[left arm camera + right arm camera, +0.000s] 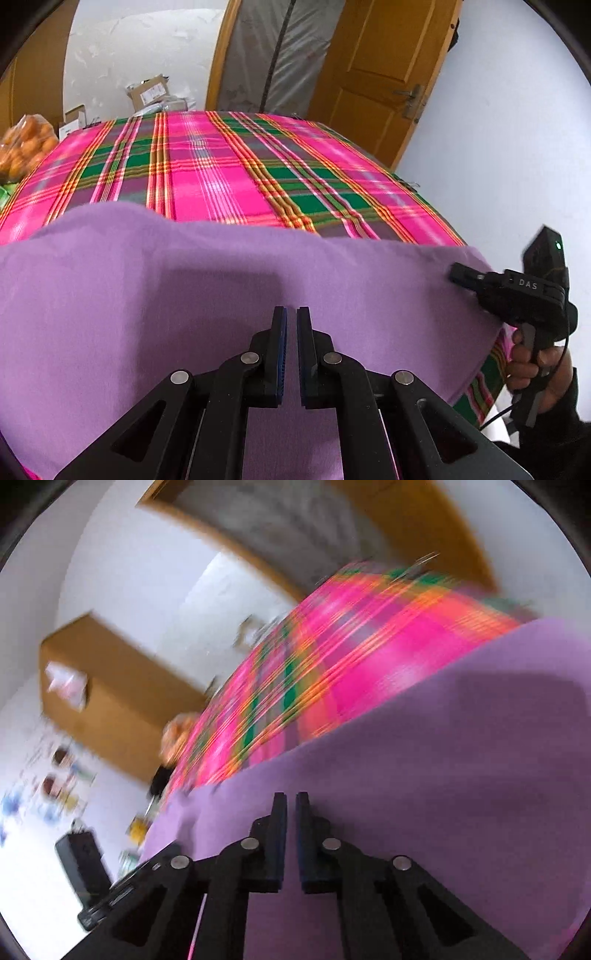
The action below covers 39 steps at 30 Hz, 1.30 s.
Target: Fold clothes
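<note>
The purple garment [229,280] lies spread flat over the pink plaid tablecloth [221,166], filling the near part of the table straight ahead of and beneath both tools, its far edge running crosswise to the way they point. The left gripper [291,314] hovers over the middle of the cloth with its jaws pressed nearly together; only a thin slit shows between the pads and no fabric is in it. The right gripper [458,275], held in the person's hand [532,365], sits at the garment's right-hand edge, its tips at or just over the hem near the far right corner; from its own blurred view [291,797] the jaws look drawn together, and I cannot say for sure whether a pinch of hem is caught between them or they merely rest on top. The garment's long axis seems to run from left to right across both tools, so the coming fold most likely turns on that right edge being carried leftward over the body of the cloth, and the right hand is plainly the nearer one to it, while the left sits mid-panel where it could pin the fold line.
</note>
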### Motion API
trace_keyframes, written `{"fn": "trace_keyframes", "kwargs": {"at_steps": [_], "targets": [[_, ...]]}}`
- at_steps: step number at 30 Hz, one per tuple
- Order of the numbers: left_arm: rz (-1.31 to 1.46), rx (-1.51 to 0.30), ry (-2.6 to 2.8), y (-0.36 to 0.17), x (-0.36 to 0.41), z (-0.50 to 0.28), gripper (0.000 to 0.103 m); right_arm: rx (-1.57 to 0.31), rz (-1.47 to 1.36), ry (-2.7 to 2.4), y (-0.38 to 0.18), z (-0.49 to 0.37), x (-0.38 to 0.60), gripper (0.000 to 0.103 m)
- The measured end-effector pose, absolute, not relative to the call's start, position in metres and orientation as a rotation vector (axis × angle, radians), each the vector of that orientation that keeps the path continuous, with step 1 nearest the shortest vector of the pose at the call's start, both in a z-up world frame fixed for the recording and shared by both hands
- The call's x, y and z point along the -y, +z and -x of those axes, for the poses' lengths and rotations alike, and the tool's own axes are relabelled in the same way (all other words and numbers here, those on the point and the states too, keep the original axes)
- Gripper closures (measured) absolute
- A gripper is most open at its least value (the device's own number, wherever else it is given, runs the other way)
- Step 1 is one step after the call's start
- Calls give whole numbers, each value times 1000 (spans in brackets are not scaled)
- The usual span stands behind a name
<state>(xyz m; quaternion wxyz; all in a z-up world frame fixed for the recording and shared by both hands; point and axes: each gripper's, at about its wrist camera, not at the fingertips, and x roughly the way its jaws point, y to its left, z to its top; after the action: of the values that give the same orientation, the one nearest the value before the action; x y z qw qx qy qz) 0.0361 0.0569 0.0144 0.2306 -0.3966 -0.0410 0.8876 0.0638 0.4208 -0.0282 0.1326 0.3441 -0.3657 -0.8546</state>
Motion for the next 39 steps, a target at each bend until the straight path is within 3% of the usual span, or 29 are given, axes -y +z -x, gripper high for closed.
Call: {"fn": "trace_keyframes", "kwargs": {"at_steps": [7,11,13,22,29,39], "targets": [[1093,87,2435,20,-77,-17,98,1432,-860,-2749,-34,-117,-533,103],[1099,84,2436,21,-89,-8,98,1568,-874,-2811,-38,-138,-564,91],[1111,87,2438,19,-93,-4,98,1516,-845,-2773,-32,-135,-557,90],[1176,101,2399,4,-87,-7,98,949,-913,-2559,-5,-84,-444,90],[1202,209,2524,4,-33,-2,97,763,-1000,-2400,-1,-51,-354,88],[1205,309,2640,3,28,-9,97,692,-1163,-2137,-8,1,-235,85]]}}
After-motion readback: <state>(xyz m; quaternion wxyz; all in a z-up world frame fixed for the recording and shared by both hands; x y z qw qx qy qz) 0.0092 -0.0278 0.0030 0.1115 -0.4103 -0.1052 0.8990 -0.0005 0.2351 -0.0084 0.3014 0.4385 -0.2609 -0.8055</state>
